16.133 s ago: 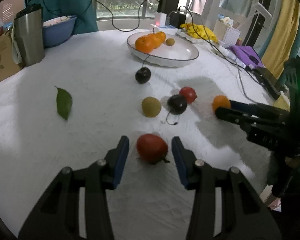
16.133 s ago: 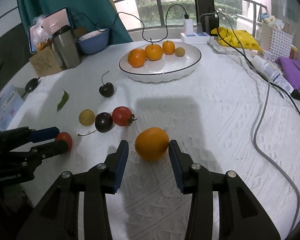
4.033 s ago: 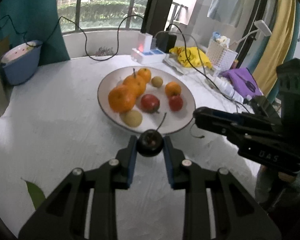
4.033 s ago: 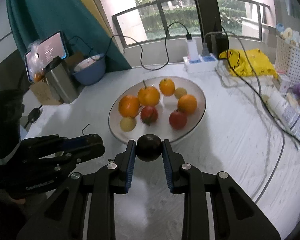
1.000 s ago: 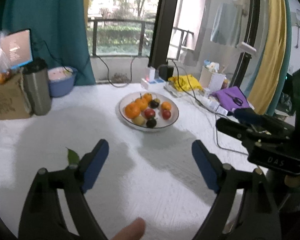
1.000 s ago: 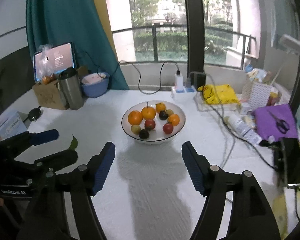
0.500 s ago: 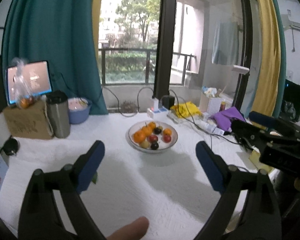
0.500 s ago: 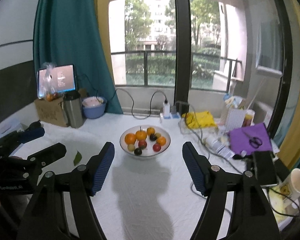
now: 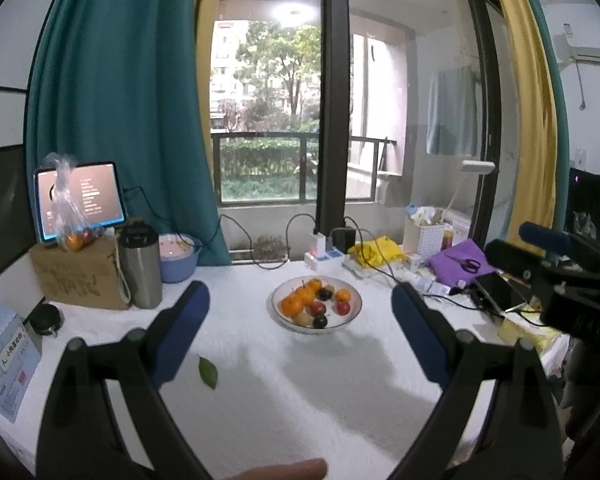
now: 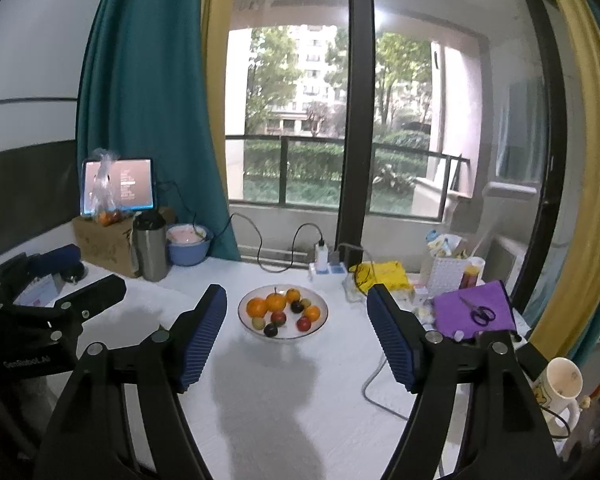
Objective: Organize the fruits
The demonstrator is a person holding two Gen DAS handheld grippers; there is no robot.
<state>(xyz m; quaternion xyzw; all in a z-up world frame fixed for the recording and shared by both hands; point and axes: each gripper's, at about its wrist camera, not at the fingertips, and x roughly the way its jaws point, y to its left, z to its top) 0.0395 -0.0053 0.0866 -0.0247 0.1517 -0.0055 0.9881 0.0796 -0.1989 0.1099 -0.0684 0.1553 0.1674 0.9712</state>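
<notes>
You are holding the left gripper (image 9: 300, 320) with its blue pads spread very wide and nothing between them; its jaws have just been opening. You are holding the right gripper (image 10: 296, 320) spread wide too, likewise carrying nothing, and its jaws have just been opening as well. In the left wrist view a fingertip (image 9: 284, 470) is peeking in at 6 o'clock, at the very bottom edge. Nearest on the white tablecloth (image 9: 300, 400), a single green leaf (image 9: 208, 372) is lying at about 8 o'clock from the plate (image 9: 354, 312), well apart from it. The plate is sitting mid-table, straight ahead at 12 o'clock between both sets of pads, and the fruits (image 9: 314, 306) are all lying in it: oranges toward 10 o'clock, red and dark ones toward 5 o'clock. In the right wrist view the same plate (image 10: 320, 320) is showing the fruits (image 10: 282, 312) gathered inside, and the left gripper is reaching in at 9 o'clock. Farther back at 10 o'clock a steel tumbler (image 9: 140, 268) is standing upright beside a blue bowl (image 9: 178, 264) and a cardboard box (image 9: 80, 276). At 2 o'clock scissors (image 10: 478, 312) are lying on a purple cloth (image 10: 456, 316). A power strip (image 9: 324, 258) is sitting beyond the plate at 12 o'clock, by the window.
</notes>
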